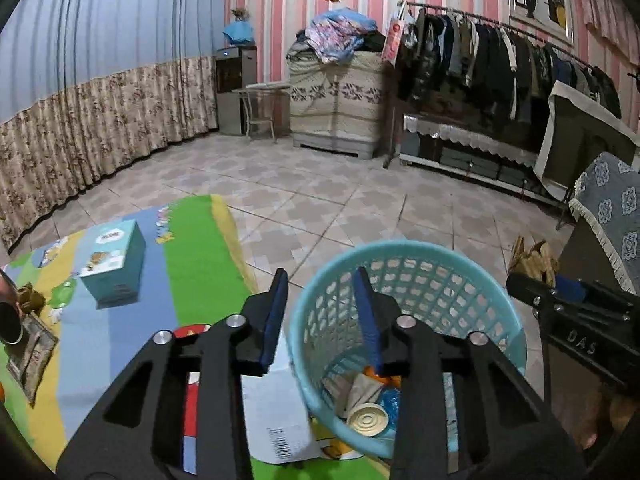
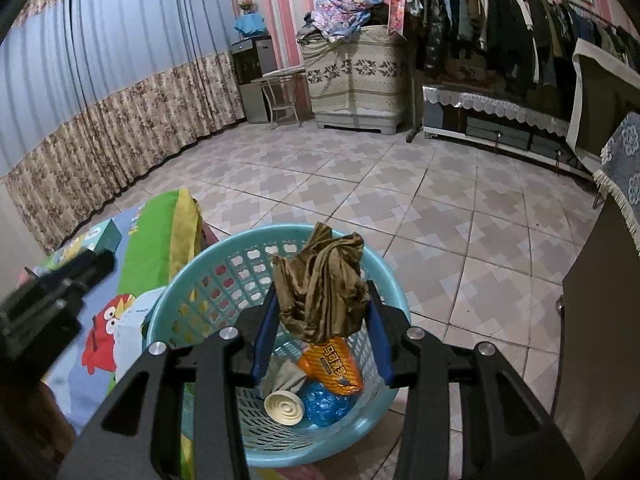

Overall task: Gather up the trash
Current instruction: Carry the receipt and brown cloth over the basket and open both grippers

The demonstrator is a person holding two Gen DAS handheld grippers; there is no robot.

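Tongs of the right hand (image 2: 322, 316) are clenched on a crumpled brown wrapper (image 2: 320, 288), held just above the turquoise basket (image 2: 200, 276) where other trash already lies. Better to release only when the wrapper hangs well inside the rim. Left tongs (image 1: 320, 312) stand released and empty, over the near rim of the basket.

A light turquoise plastic lattice basket (image 2: 280, 248) held an orange printed snack wrapper (image 2: 334, 364), a crumpled blue plastic bag (image 2: 326, 402) and a cream round lid (image 2: 283, 407), with a crumpled olive-brown wrapper (image 2: 320, 284) above them. To the left lay a cartoon-printed mat in green, yellow and blue bands (image 1: 196, 248) with a teal cardboard box (image 1: 116, 260). Far off, the pink-and-white striped wall (image 2: 280, 0) met a blue curtain with a beige floral lower band (image 2: 100, 100) over beige patterned floor tiles (image 2: 440, 208).
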